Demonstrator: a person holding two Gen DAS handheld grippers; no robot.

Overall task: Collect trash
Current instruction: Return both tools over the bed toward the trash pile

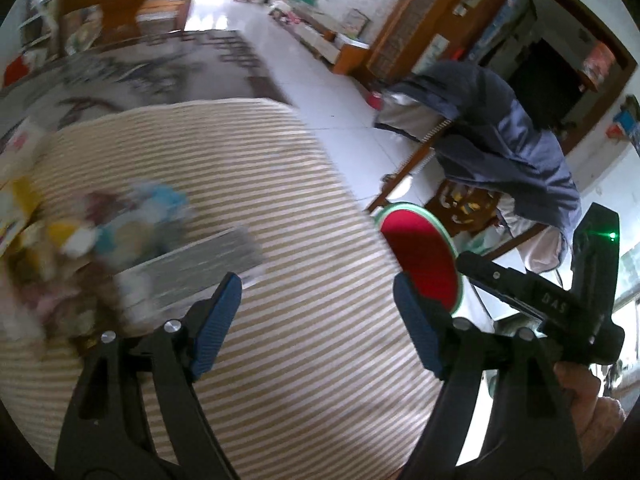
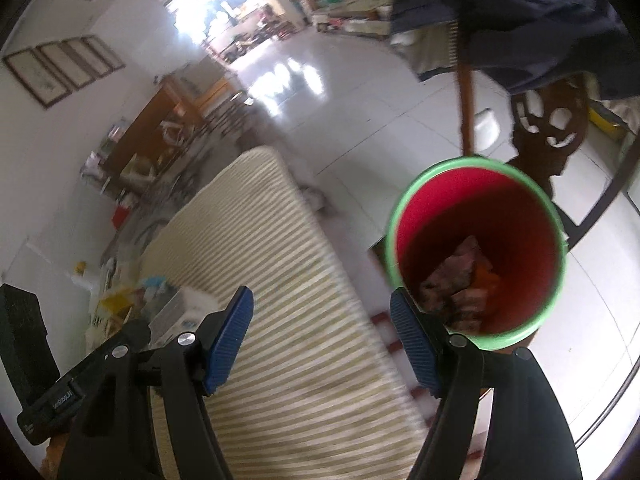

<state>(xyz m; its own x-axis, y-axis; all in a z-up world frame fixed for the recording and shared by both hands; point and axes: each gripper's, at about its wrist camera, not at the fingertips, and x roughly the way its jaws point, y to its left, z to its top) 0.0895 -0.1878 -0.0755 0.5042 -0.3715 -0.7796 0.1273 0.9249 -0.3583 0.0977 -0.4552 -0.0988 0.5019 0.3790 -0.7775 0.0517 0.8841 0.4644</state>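
Left gripper (image 1: 318, 320) spread wide, nothing between the blue pads (image 1: 216, 324), hanging over a striped cloth (image 1: 280, 200) that fills the middle of the left view. At ten o'clock from that gripper, a grey box (image 1: 196, 276) lying on the cloth, and beyond it at nine o'clock a blurred heap of trash (image 1: 100, 236): blue, yellow, white and brown scraps, too smeared to tell apart. At two o'clock, past the cloth's edge, a red bin (image 1: 420, 256) with a green rim, partly hidden by the right-hand finger. Farther at one o'clock, a blue jacket (image 1: 500, 136) draped over a wooden chair (image 1: 468, 204). Right gripper (image 2: 322, 338) also wide apart and holding nothing, above the same cloth (image 2: 280, 320). Bin (image 2: 476, 256) at two o'clock in the right view, seen from above, standing on the white floor (image 2: 360, 120) just beside the cloth's edge, with brownish and orange scraps (image 2: 456, 284) at the bottom. Trash heap (image 2: 132, 300) and box (image 2: 176, 312) at nine to ten o'clock of this gripper, well apart from the bin. Jacket (image 2: 520, 20) at the top, one o'clock.
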